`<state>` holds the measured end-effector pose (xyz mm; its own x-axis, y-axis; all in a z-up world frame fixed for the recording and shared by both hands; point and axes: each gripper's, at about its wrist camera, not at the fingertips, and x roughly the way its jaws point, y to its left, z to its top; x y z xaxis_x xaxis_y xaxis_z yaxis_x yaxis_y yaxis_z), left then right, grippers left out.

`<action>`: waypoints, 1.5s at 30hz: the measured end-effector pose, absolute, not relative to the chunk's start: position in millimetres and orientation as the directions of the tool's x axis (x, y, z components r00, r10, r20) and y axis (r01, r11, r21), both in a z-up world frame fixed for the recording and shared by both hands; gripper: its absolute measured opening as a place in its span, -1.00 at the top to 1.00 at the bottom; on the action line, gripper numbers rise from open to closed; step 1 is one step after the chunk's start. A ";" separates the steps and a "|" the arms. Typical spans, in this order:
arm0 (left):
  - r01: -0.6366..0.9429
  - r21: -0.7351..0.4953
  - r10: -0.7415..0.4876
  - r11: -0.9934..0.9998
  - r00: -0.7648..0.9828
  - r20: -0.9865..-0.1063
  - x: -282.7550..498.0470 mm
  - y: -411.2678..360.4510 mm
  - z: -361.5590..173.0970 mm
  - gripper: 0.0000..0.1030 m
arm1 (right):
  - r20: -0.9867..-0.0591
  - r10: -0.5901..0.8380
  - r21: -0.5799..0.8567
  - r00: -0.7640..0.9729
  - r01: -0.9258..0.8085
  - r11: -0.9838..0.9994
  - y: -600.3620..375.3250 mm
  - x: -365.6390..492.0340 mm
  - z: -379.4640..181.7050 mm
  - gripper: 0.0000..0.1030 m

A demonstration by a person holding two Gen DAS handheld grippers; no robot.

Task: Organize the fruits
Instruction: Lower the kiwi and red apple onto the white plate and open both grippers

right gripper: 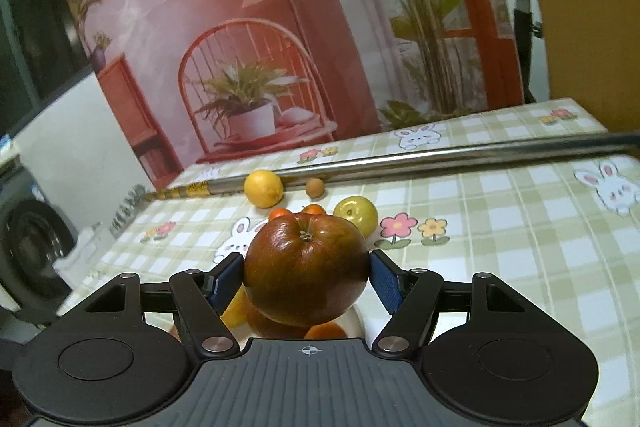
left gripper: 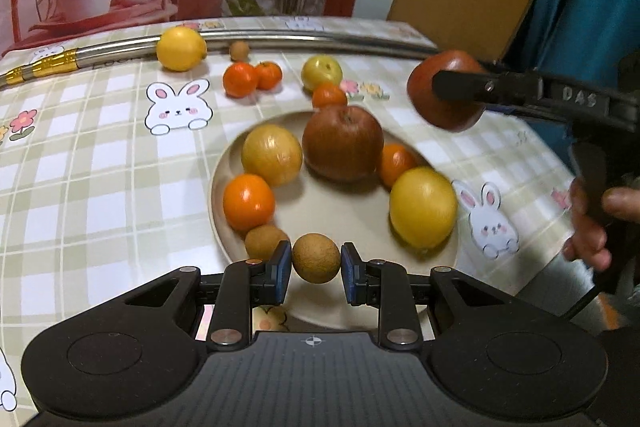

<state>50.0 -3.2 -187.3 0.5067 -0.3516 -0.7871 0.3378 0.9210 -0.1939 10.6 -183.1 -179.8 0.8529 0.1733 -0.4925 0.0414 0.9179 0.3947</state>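
Small brown fruit [left gripper: 316,258] is pinched btwn blue pads of left gripper [left gripper: 316,267], over plate [left gripper: 340,215] rim at 6 o'clock. On plate: red apple [left gripper: 343,143] at 12, yellow fruit [left gripper: 272,155] at 10, orange [left gripper: 249,201] at 9, another brown fruit [left gripper: 265,242] at 7, lemon [left gripper: 423,211] at 3. A second red apple [right gripper: 306,275] is clamped in right gripper [right gripper: 306,277], held above plate's 1 o'clock side. Loose fruit is seen on checked cloth [left gripper: 100,167] beyond plate, w/ lemon [left gripper: 181,49] by metal rod [left gripper: 300,39].
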 end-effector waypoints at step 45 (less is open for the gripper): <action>-0.002 -0.111 -0.074 0.994 0.740 -0.669 37.0 44.3 -151.9 -0.27 | -0.552 0.266 0.346 0.790 -0.073 0.935 -143.3 12.5 -185.3 -0.25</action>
<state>37.0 44.3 -151.9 0.7400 -0.0735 -0.6686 -0.0016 0.9938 -0.1110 12.5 -143.3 -185.3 0.7899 0.2660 -0.5525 -0.0729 0.9354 0.3461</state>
